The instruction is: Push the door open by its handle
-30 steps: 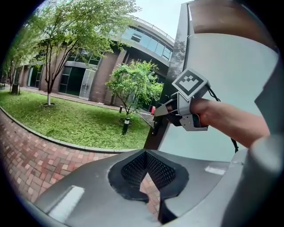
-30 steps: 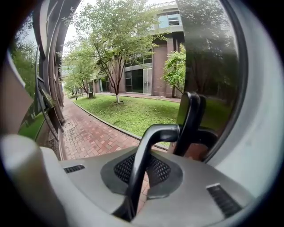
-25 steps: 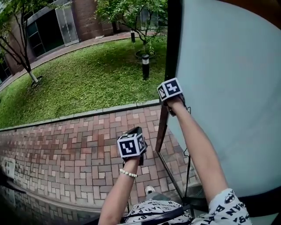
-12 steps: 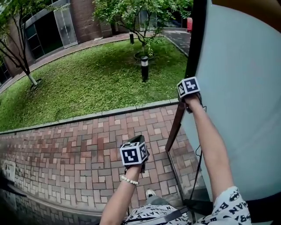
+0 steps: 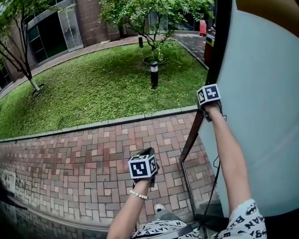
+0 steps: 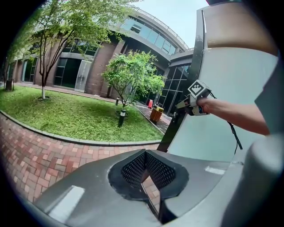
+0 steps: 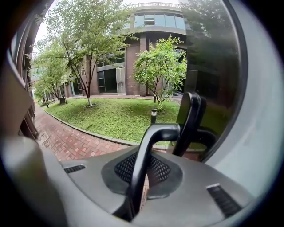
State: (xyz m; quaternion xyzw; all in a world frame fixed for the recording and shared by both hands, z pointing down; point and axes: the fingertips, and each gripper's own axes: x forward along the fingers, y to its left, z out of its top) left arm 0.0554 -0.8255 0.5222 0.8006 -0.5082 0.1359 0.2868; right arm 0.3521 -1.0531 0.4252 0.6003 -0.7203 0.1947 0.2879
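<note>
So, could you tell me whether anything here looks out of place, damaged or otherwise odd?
Nothing stands out. The right gripper is shut on the black door handle. The door looks intact and stands partly open. The left gripper is shut and empty, and the brick paving and lawn beyond look tidy.

Perhaps overcast daylight over brick paving (image 5: 70, 158), lawn (image 5: 93, 84), trees (image 5: 149, 14).

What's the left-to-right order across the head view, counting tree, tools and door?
Bare tree trunk → left tool → right tool, shut on the door handle → pale door panel.
</note>
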